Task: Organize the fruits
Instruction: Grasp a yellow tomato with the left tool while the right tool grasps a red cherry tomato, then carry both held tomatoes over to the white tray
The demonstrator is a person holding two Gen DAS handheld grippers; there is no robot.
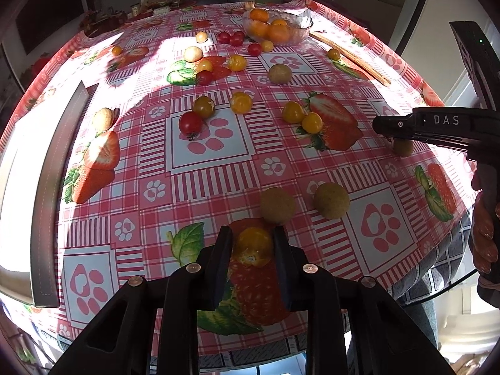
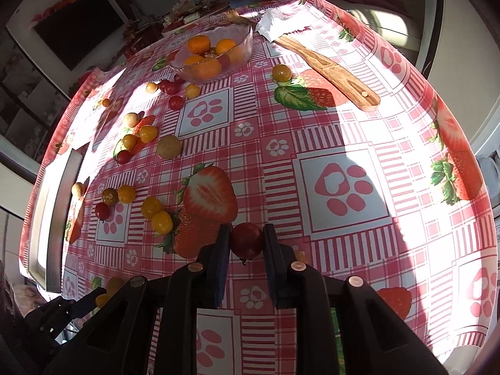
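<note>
Evidently, each hand-held gripper is clenched on one small fruit at the near edge of the table (image 2: 343,143), which is covered with a pink checked strawberry-print cloth. The left hand-held gripper (image 1: 252,245) is closed on a round yellow cherry tomato (image 1: 253,246), its pads pressed against both sides. The right hand-held gripper (image 2: 247,240) is closed on a round dark red cherry tomato (image 2: 246,240) in the same way. Whether either fruit is already clear of the cloth cannot be told.

The step in hand is judged to be the lift and carry. A clear glass bowl holding oranges (image 2: 215,51) stands near the far edge, and a white rimmed tray (image 1: 47,187) lies along the left edge; which is meant for these tomatoes cannot be told. Pressure should be kept light, since thin-skinned tomatoes are easily split. Each fruit is best raised straight up before being moved across, so that the two brown round kiwis (image 1: 277,205) just beyond the left pads are not knocked. The loose yellow and red tomatoes scattered over the middle should be passed over, not brushed. Release should be made low, so that nothing rolls.
</note>
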